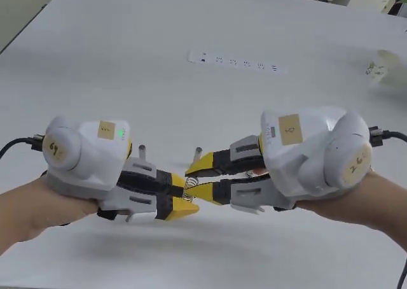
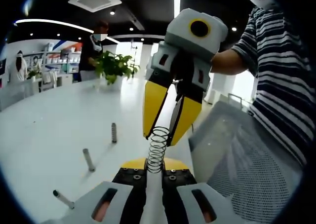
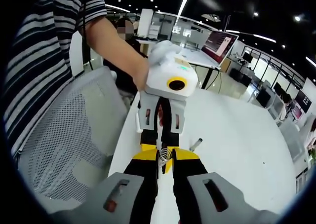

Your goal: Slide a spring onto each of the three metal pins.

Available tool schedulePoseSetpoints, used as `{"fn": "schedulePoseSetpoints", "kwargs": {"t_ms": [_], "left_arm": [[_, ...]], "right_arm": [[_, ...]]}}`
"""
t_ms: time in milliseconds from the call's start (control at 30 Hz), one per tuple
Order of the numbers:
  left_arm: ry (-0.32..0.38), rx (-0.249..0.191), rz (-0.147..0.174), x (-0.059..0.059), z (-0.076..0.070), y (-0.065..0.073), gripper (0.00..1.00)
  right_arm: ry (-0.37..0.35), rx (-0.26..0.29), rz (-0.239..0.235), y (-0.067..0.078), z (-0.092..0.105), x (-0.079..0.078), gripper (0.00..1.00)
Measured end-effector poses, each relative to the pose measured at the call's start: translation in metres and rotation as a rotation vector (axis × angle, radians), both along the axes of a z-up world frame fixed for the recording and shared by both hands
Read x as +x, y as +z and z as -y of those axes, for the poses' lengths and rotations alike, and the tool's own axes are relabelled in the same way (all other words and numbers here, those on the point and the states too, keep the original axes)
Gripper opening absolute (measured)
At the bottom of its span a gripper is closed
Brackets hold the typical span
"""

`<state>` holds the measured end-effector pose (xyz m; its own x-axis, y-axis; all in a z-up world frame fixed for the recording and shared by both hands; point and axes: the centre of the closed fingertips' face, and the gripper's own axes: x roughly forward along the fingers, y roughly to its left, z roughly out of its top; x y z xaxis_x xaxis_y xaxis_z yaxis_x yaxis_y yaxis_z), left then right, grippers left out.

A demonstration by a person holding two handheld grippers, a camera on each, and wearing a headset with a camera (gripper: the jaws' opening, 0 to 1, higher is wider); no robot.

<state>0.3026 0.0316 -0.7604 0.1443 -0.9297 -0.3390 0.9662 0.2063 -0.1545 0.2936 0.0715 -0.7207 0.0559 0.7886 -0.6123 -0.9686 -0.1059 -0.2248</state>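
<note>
The left gripper (image 2: 155,167) has white plastic housing, black fingers and yellow wedge tips. Its tips are pressed together on the near end of a thin, shiny wire spring (image 2: 158,149), which stands out from them in an even coil. The right gripper (image 2: 159,138) faces it tip to tip. Its long yellow jaws are spread in a narrow V on either side of the spring's far end, but the coils hide whether they touch it.

Both are held just above a smooth white table (image 1: 127,79). Three short grey metal pins stand on it, well apart from one another: a tilted one nearest (image 2: 63,199), a second (image 2: 88,159) behind it and a third (image 2: 114,132) farthest, its shaft ridged or threaded. Their bases are too small to make out.

A grey mesh chair (image 2: 237,165) is at the table's edge, cut off by the frame. Farther off lies a flat white power strip (image 1: 233,61). Beyond it is a small pale object (image 1: 379,66), too blurred to identify.
</note>
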Motion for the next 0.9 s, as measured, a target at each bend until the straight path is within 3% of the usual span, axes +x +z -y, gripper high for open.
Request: {"fn": "schedulePoseSetpoints", "kwargs": {"t_ms": [400, 900], "left_arm": [[0.014, 0.001, -0.019, -0.0003, -0.0009, 0.0004, 0.04], [0.041, 0.021, -0.032, -0.0011, -0.0060, -0.0037, 0.14]], "right_arm": [[0.018, -0.016, 0.023, 0.0004, -0.0009, -0.0009, 0.07], [0.020, -0.037, 0.048, 0.0007, 0.0007, 0.0019, 0.07]]}}
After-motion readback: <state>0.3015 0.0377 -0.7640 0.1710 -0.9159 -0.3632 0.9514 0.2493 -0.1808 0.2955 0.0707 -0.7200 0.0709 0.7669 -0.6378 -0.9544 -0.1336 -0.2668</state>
